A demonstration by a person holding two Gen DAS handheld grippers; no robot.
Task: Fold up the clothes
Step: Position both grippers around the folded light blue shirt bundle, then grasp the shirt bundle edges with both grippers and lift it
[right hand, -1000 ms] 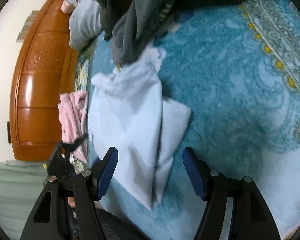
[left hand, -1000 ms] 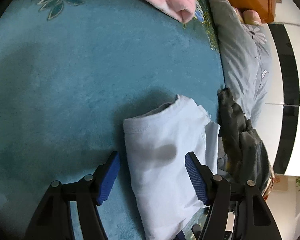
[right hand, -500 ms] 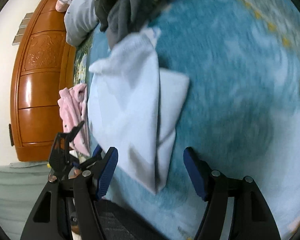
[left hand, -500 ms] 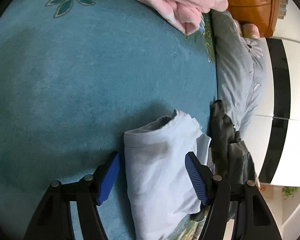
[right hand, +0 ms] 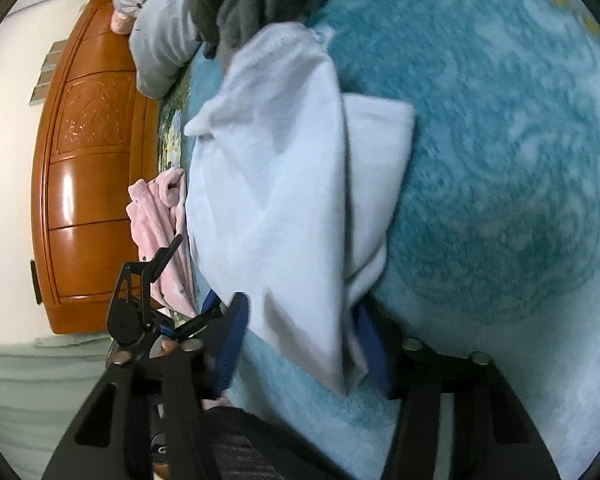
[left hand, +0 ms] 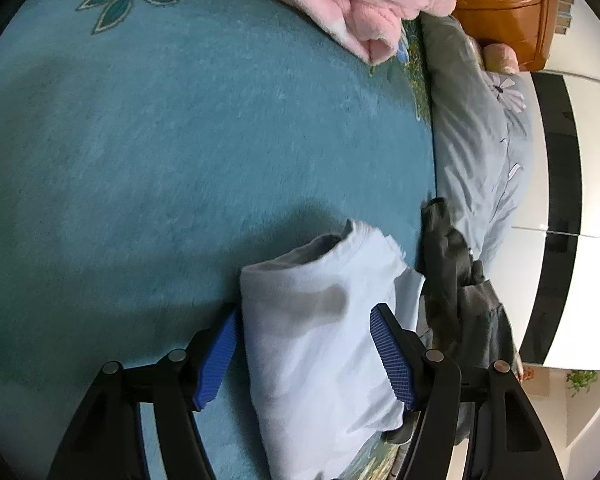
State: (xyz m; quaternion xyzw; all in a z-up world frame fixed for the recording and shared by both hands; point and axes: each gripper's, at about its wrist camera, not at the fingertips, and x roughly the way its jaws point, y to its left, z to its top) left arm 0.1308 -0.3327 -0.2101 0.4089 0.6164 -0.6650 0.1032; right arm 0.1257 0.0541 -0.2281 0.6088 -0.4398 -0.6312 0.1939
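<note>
Left wrist view: teal blanket [left hand: 180, 140] covers the bed; left claw [left hand: 304, 352] spread wide, straddling the folded white garment [left hand: 320, 340]; pink garment [left hand: 364, 8] at the far edge; dark grey clothing [left hand: 452, 280] just right of the white one. Right wrist view: wooden headboard [right hand: 88, 168] at left; right claw [right hand: 300, 344] spread around the white garment's near corner, grip not confirmed

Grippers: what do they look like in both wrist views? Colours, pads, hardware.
Both match. The left gripper has two black angular plastic fingers with cut-out windows, silver pivot screws on the linkages, and blue ribbed pads on the inner faces. The right gripper has the same black frame, silver screws and blue pads, though blurred. No cables or markings are visible.
</note>
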